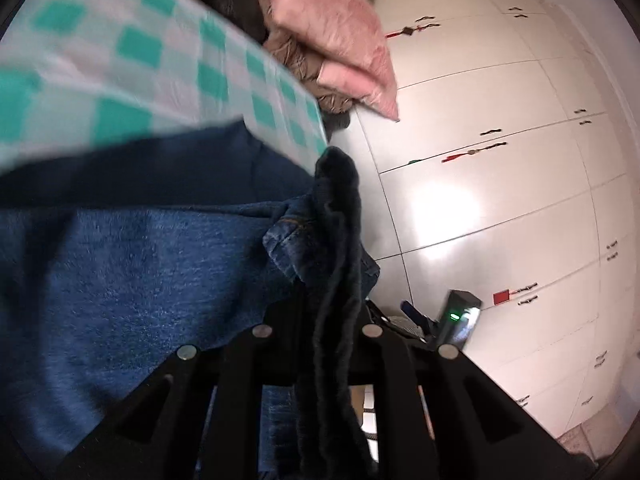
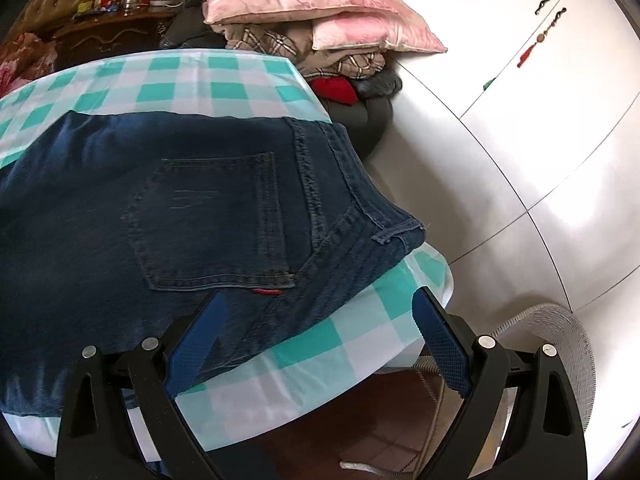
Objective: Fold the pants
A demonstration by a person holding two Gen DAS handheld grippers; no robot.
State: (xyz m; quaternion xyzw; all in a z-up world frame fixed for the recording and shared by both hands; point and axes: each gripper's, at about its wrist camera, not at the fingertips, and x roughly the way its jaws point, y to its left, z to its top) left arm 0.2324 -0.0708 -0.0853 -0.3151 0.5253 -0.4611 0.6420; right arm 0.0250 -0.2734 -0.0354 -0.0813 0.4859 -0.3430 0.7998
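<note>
Motion blur softens the left wrist view; the left gripper (image 1: 334, 344) clamps a bunched fold of the jeans (image 2: 168, 208), which hides its fingertips. The right gripper (image 2: 316, 344) stands wide and holds nothing, above the table edge. Jeans lie pocket-up on the teal checked tablecloth (image 2: 224, 84). Pink pillows (image 2: 304, 4) top a heap beside the white wardrobe (image 2: 540, 128).

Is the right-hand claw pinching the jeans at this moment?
No, the right gripper stands wide open above the jeans and the checked cloth, its blue pads pressing on nothing.
</note>
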